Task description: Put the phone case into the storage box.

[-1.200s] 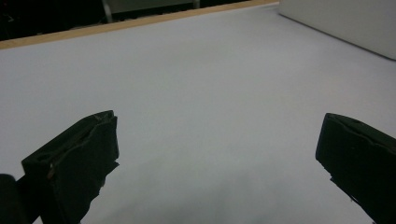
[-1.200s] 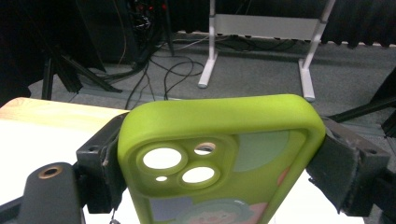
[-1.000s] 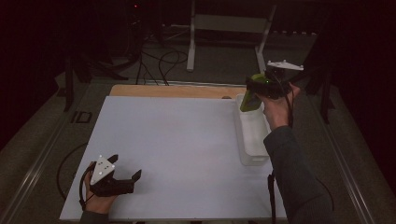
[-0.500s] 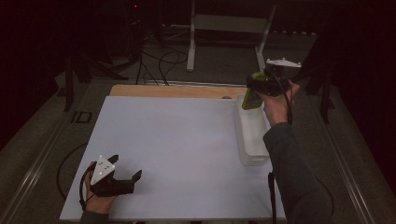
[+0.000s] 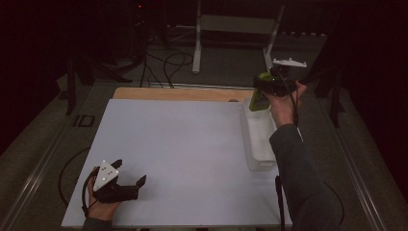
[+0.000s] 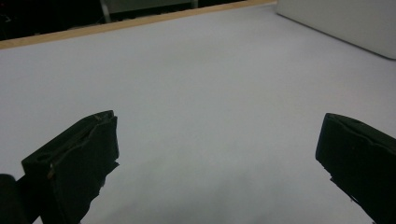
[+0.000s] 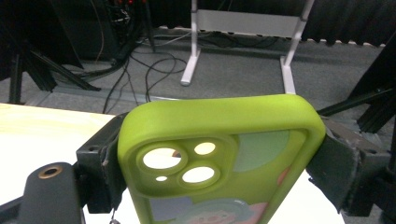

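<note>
Your right gripper [image 7: 219,186] has its jaws clamped on the two long sides of a green phone case [image 7: 219,154], camera cut-outs facing the lens. Little has changed over the last second: the case hangs at the same spot above the far end of the white tray [image 5: 260,139], by the bench's [image 5: 183,144] far right corner. Judged: lift done, placement not started. The long axis runs steeply up and down, with the camera end uppermost and tipped away from you. Your left gripper [image 5: 129,185] rests near the front left corner, jaws apart, nothing between them.
</note>
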